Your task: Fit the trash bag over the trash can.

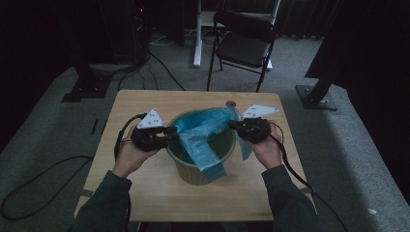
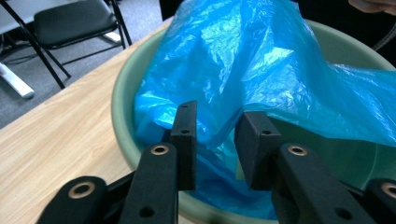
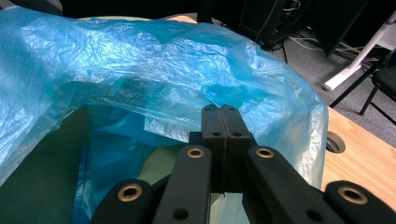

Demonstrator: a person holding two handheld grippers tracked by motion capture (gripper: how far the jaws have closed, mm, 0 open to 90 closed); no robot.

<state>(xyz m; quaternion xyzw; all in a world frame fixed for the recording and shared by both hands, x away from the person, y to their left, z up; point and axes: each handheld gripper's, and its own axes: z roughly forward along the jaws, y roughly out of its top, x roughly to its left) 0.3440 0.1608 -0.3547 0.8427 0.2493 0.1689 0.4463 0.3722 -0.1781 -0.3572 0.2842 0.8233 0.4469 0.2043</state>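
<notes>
- High view: looks like a blue plastic bag (image 1: 203, 137) is being fitted as a liner in the green bucket (image 1: 186, 170) at the middle of the table (image 1: 145, 193).
- Right gripper (image 3: 224, 116) has its jaws pinched together, seemingly on bag film at the rim.
- Left gripper (image 2: 217, 140) is parted narrowly, film between and behind the pads, not clamped.
- Tip, I'd say: close the left on the edge, then pull it outward over the rim, gently so it doesn't tear.

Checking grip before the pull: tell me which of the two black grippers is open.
The left gripper: its jaws stand apart around the blue plastic bag. The right gripper is shut.
</notes>
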